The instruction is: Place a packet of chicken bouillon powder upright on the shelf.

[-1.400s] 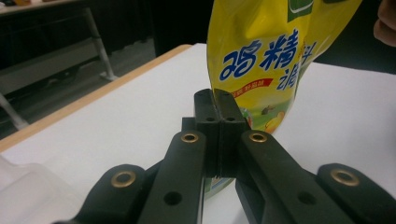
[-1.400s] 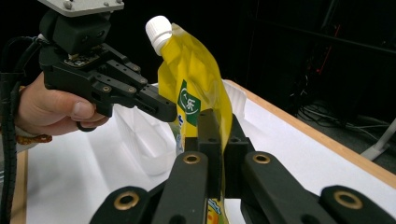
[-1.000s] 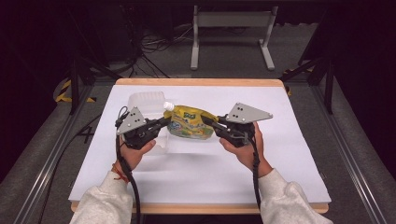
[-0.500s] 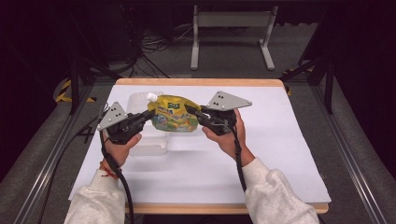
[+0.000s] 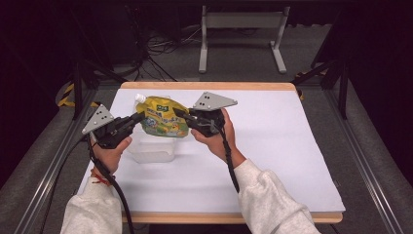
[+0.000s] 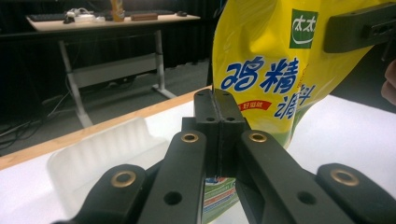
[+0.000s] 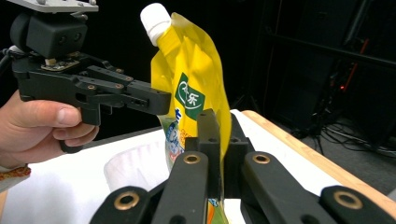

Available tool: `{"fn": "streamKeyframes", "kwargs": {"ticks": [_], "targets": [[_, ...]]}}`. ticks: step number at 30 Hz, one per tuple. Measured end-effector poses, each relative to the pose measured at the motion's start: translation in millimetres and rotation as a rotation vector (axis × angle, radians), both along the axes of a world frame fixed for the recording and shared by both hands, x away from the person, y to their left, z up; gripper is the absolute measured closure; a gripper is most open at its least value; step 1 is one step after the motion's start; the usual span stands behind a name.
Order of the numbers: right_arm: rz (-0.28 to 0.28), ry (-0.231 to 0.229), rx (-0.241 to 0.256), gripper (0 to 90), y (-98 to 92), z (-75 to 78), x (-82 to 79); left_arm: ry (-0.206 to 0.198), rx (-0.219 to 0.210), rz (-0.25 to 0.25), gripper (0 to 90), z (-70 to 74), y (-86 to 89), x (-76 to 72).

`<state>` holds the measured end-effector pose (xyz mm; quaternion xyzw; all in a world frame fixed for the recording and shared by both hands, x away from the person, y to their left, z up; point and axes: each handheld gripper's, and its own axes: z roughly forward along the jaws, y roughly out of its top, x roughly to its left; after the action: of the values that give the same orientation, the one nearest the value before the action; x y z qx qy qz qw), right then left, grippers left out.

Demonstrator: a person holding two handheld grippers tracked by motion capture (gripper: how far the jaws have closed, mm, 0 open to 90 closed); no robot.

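Note:
A yellow stand-up pouch [image 5: 161, 118] with a white screw cap [image 5: 140, 97] hangs upright above the table, held from both sides. My left gripper [image 5: 140, 117] is shut on its left edge, and in the left gripper view the jaws [image 6: 217, 109] pinch the pouch [image 6: 266, 70] at its side seam. My right gripper [image 5: 177, 113] is shut on the opposite edge, as the right gripper view [image 7: 219, 135] shows, with the pouch [image 7: 196, 70] and cap [image 7: 156, 18] rising above the jaws. The left gripper [image 7: 156, 103] grips higher up there.
A clear plastic container [image 5: 151, 147] sits on the white table cover [image 5: 272, 156] right under the pouch; it also appears as container [image 6: 102, 154] and container [image 7: 135, 168]. The wooden table edge [image 5: 209, 86] runs along the back. A metal stand [image 5: 241, 22] is beyond.
The pouch lay flat on the table a second ago; both grippers have lifted it upright and carried it left. The clear container now lies nearer the person, under the pouch.

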<state>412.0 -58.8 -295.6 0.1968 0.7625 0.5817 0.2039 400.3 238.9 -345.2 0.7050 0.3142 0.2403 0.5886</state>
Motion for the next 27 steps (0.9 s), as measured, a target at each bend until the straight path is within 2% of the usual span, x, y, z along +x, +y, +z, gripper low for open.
{"fn": "streamKeyframes", "kwargs": {"ticks": [7,13,15,18,25,27], "targets": [[0.019,0.02,-0.003,90.0,14.7,-10.9,7.1,0.012,-0.007,0.029,90.0,-8.6,12.3,4.7],[0.023,0.013,-0.001,90.0,22.3,-12.3,8.3,0.022,-0.017,0.021,90.0,-11.7,18.5,6.1],[0.025,0.039,0.019,90.0,23.1,-12.7,8.4,0.024,-0.02,0.02,90.0,-11.3,20.6,4.4],[0.021,0.026,0.005,90.0,27.4,-12.2,5.0,0.029,-0.012,0.031,90.0,-9.1,23.3,0.8],[0.016,0.038,0.003,90.0,36.1,-12.3,1.2,0.061,-0.021,0.027,90.0,-10.7,30.4,-3.3],[0.016,0.066,0.012,90.0,39.4,-11.4,0.7,0.07,-0.023,0.032,90.0,-10.8,34.2,-5.5]]}}
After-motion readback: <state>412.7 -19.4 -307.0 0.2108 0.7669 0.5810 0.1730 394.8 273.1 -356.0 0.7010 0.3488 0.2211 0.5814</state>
